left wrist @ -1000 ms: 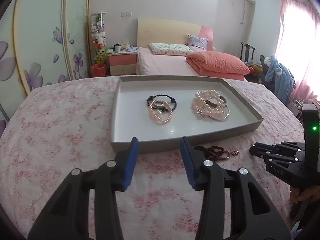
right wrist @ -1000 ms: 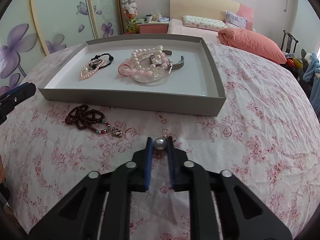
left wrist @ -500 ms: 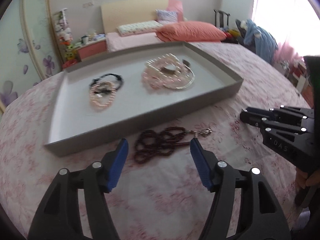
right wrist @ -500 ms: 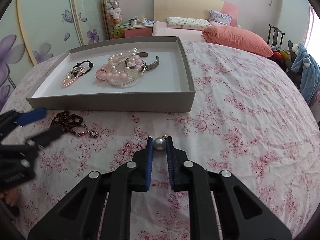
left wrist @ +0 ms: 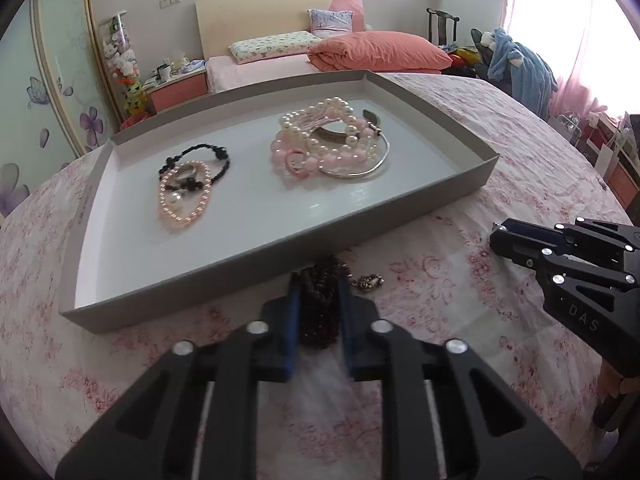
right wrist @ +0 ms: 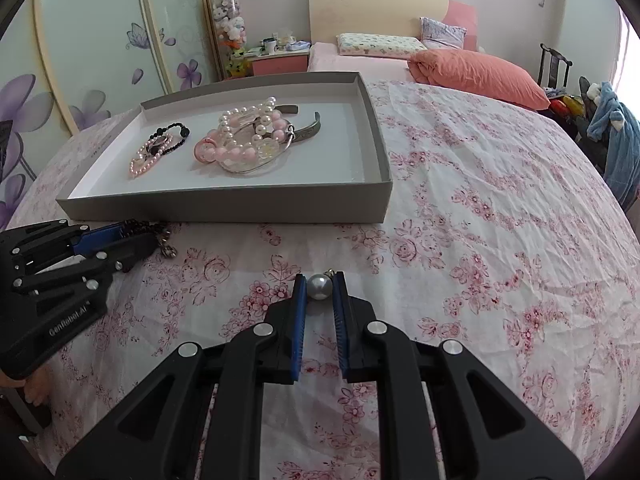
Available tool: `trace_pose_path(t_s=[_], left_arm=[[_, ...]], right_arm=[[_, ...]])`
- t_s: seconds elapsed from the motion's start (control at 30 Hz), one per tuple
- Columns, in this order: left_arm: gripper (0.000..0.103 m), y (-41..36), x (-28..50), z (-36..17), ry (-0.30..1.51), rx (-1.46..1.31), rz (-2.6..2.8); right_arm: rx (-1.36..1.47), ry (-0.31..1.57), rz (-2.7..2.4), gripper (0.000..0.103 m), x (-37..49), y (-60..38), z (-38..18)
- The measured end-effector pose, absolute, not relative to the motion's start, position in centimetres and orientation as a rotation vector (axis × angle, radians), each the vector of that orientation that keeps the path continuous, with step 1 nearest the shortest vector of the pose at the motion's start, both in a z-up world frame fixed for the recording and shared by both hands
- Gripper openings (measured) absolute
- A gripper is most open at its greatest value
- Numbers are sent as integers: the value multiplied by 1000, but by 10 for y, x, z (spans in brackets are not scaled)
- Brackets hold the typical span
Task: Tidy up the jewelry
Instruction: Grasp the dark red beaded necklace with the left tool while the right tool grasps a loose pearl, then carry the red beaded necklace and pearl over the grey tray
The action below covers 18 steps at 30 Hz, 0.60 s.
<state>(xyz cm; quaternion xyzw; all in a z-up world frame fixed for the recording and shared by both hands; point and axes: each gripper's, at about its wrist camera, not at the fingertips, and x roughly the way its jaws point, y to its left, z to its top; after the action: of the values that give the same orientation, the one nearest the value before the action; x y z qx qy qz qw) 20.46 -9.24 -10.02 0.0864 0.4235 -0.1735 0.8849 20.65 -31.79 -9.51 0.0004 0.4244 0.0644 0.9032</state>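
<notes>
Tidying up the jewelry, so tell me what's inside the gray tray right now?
The gray tray holds a pink pearl strand with black beads and a bracelet pile. What lies beneath the pile is hidden.

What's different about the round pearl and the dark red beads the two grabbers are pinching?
The pearl is a single pale, shiny ball; the dark red beads are many tiny beads bunched on strands. The pearl sits in the right gripper; the dark red beads sit in the left gripper, close to the tray. Both are pinched between blue pads, outside the tray.

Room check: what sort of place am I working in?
A bedroom, most likely: a bed with headboard and pillows, a bedside cabinet, and a floral wardrobe door behind the jewelry tray.
</notes>
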Motion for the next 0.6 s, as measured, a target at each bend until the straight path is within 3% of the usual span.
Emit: trace_pose_path(t_s=[0.6], left_arm=[[16, -18, 178, -98, 889, 105, -185]], right_arm=[[-46, 876, 221, 14, 207, -285, -95]])
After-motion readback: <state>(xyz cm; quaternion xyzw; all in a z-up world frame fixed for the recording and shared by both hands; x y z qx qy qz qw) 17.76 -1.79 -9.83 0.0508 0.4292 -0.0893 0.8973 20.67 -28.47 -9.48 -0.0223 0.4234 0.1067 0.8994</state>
